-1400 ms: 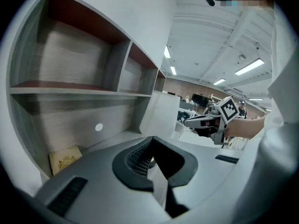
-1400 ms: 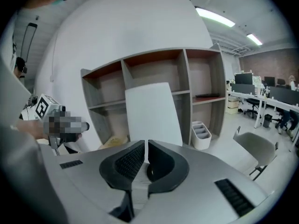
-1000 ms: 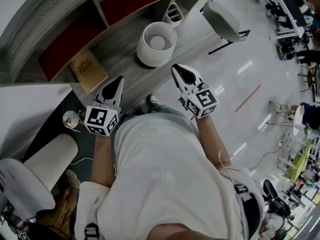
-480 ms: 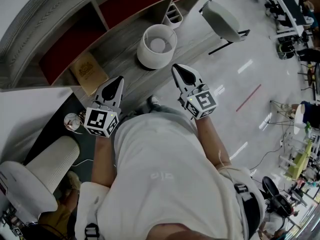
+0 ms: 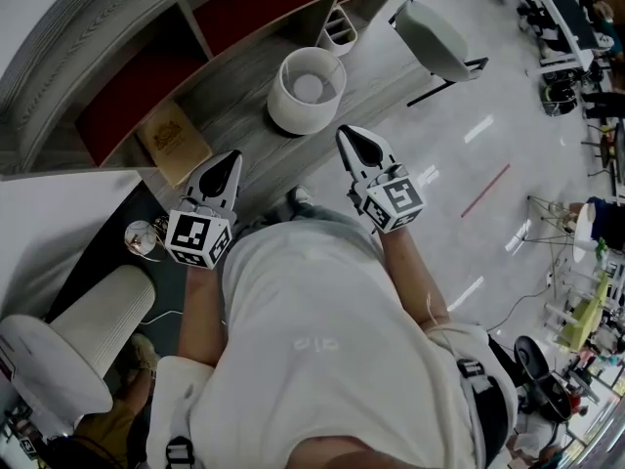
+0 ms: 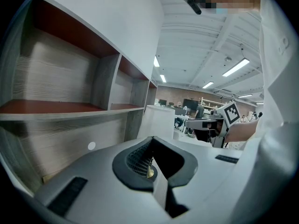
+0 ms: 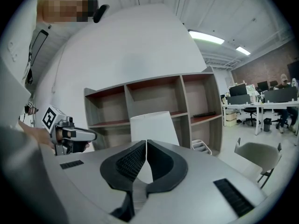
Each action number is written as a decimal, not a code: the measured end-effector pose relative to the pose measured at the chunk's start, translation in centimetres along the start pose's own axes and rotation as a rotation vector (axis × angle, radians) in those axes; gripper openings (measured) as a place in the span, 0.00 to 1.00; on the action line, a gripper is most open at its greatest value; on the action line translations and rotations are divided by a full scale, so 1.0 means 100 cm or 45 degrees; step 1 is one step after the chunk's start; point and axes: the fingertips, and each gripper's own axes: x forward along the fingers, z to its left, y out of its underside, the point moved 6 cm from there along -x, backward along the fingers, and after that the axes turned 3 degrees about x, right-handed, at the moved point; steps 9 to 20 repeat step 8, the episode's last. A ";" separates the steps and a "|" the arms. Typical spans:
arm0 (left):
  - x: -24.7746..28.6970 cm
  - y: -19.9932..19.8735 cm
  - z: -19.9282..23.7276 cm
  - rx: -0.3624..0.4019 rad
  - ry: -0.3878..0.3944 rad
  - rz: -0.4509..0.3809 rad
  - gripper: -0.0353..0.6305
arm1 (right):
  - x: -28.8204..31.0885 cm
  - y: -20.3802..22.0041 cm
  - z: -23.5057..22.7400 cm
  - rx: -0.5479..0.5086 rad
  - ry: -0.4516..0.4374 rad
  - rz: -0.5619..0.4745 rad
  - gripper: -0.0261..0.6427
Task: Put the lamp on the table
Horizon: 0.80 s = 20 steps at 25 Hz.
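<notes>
- White shirt (image 5: pixel 312 330) of the person fills the near part of the head view, and both forearms reach from it toward 12 o'clock.
- At the end of the left forearm, the left tongs (image 5: pixel 227 162) are clenched. In the left gripper view the two tips meet and nothing is gripped between them.
- At the end of the other forearm, the right tongs (image 5: pixel 352 140) are clenched too. In the right gripper view only a thin slit shows between the pads, with nothing in it.
- Both tongs are side by side, well apart from each other, near the front edge of the grey wooden counter (image 5: pixel 239 101).
- On the counter a brown book (image 5: pixel 174 137) lies flat at about 10 o'clock of the left tongs, near them but not touching.
- Further on, the lamp (image 5: pixel 306 88) stands upright on the counter with its round white shade seen from above. It is at about 1 o'clock of the left tongs and 11 o'clock of the right tongs, apart from both.
- Behind the counter there is a shelf (image 5: pixel 127 106) with red compartments.
- A small white holder (image 5: pixel 339 29) is at 1 o'clock beyond the lamp. I cannot tell if it stands on the counter or on the floor.
- A grey chair (image 5: pixel 435 39) stands on the glossy floor at 1 o'clock of the right tongs, well apart.
</notes>
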 end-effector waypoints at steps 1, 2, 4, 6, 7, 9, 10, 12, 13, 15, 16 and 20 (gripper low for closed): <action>0.000 0.000 -0.001 0.001 0.000 0.001 0.07 | 0.000 0.000 0.000 0.003 0.000 -0.001 0.09; -0.001 0.000 -0.001 0.001 0.000 0.001 0.07 | -0.001 0.001 0.000 0.007 -0.001 -0.001 0.09; -0.001 0.001 -0.001 -0.002 -0.003 0.001 0.07 | -0.002 0.001 0.000 0.012 -0.004 0.000 0.09; -0.001 0.001 -0.001 -0.003 -0.009 0.004 0.07 | -0.001 0.003 0.000 0.014 -0.007 0.002 0.09; -0.001 0.002 0.000 -0.004 -0.013 0.007 0.07 | -0.001 0.003 0.000 0.014 -0.008 0.002 0.09; -0.001 0.003 0.000 -0.004 -0.016 0.011 0.07 | -0.001 0.004 -0.001 0.014 -0.009 0.003 0.09; -0.001 0.003 0.000 -0.004 -0.016 0.011 0.07 | -0.001 0.004 -0.001 0.014 -0.009 0.003 0.09; -0.001 0.003 0.000 -0.004 -0.016 0.011 0.07 | -0.001 0.004 -0.001 0.014 -0.009 0.003 0.09; -0.001 0.003 0.000 -0.004 -0.016 0.011 0.07 | -0.001 0.004 -0.001 0.014 -0.009 0.003 0.09; -0.001 0.003 0.000 -0.004 -0.016 0.011 0.07 | -0.001 0.004 -0.001 0.014 -0.009 0.003 0.09; -0.001 0.003 0.000 -0.004 -0.016 0.011 0.07 | -0.001 0.004 -0.001 0.014 -0.009 0.003 0.09; -0.001 0.003 0.000 -0.004 -0.016 0.011 0.07 | -0.001 0.004 -0.001 0.014 -0.009 0.003 0.09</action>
